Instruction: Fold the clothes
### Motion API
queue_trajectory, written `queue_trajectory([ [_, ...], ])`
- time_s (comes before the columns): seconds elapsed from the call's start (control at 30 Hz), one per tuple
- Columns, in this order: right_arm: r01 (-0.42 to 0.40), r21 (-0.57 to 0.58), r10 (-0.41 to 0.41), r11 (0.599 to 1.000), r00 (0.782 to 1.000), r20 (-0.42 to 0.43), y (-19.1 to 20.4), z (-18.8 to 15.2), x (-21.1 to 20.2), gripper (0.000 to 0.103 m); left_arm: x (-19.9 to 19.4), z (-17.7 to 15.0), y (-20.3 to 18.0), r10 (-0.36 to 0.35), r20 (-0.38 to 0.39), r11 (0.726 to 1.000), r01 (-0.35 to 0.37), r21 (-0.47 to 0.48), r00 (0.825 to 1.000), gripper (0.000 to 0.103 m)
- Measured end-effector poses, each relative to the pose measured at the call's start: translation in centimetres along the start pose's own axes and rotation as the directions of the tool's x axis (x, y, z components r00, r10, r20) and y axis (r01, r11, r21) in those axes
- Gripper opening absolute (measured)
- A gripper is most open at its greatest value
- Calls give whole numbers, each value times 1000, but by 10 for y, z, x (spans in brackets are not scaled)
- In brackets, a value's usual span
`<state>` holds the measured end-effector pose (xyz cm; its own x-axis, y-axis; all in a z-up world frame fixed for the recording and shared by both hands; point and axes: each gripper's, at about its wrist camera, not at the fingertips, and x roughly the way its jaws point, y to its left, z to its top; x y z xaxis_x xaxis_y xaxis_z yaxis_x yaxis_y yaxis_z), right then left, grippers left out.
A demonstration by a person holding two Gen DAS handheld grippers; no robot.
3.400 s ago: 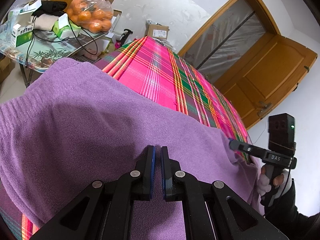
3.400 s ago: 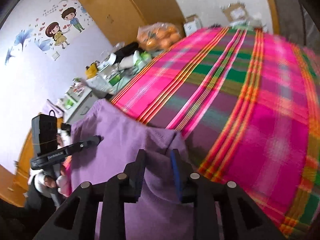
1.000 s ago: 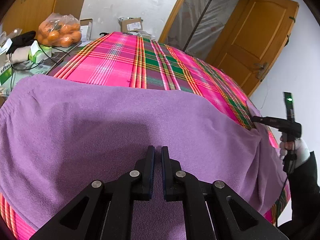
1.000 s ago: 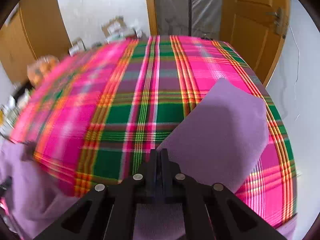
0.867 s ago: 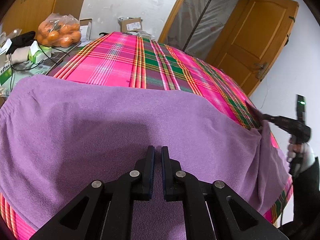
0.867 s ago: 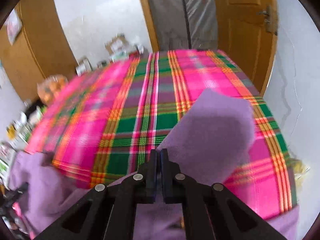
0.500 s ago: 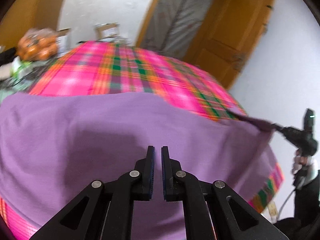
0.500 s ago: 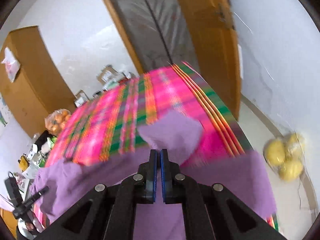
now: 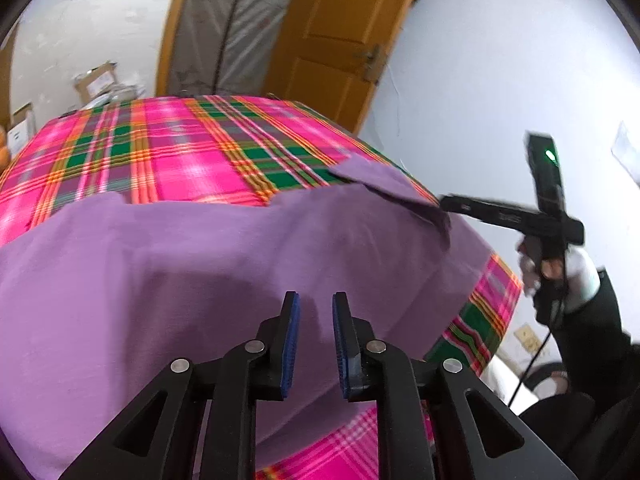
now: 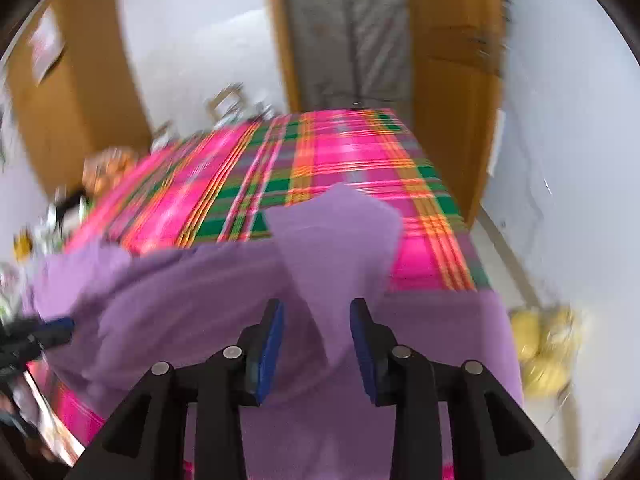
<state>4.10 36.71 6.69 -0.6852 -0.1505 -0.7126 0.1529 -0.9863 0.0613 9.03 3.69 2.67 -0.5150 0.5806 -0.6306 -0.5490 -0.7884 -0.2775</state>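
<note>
A: Purple garment location?
B: Spread across the near edge of the plaid-covered desk; long axis runs side to side, far half bare.
A: Claw states?
B: Left claw opening, pads clear. Right claw opening, sleeve fold between, unpressed.

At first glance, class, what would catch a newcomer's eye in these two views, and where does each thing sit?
The purple sweater spreads over the near end of a bright pink and green plaid bed cover. Both the left gripper and the right gripper hover over it with jaws opening; a sleeve peaks up between the right one's pads. Behind the bed stands an orange wooden door.
</note>
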Motion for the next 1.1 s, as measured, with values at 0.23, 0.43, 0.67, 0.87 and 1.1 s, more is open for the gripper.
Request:
queue_trajectory([
  [0.23, 86, -201, -102, 976, 992, -70, 26, 6, 41, 35, 17, -11, -27, 1, -56, 995, 5, 102, 998, 38],
  [0.43, 91, -146, -105, 985, 990, -90, 12, 9, 50, 15, 26, -16, -32, 40, -80, 990, -29, 136, 996, 38],
  [0.67, 40, 0, -40, 999, 999, -26, -15, 16, 32, 3, 31, -21, -38, 98, -93, 977, -79, 197, 991, 28],
  [0.87, -38, 135, 28, 990, 997, 76, -42, 24, 4, 3, 19, -16, -35, 81, -58, 981, -70, 181, 995, 5],
  [1.1, -47, 305, 11, 951, 993, 121, -81, -16, -45, 3, -7, -13, -39, -9, -15, 988, 11, 153, 1000, 4],
])
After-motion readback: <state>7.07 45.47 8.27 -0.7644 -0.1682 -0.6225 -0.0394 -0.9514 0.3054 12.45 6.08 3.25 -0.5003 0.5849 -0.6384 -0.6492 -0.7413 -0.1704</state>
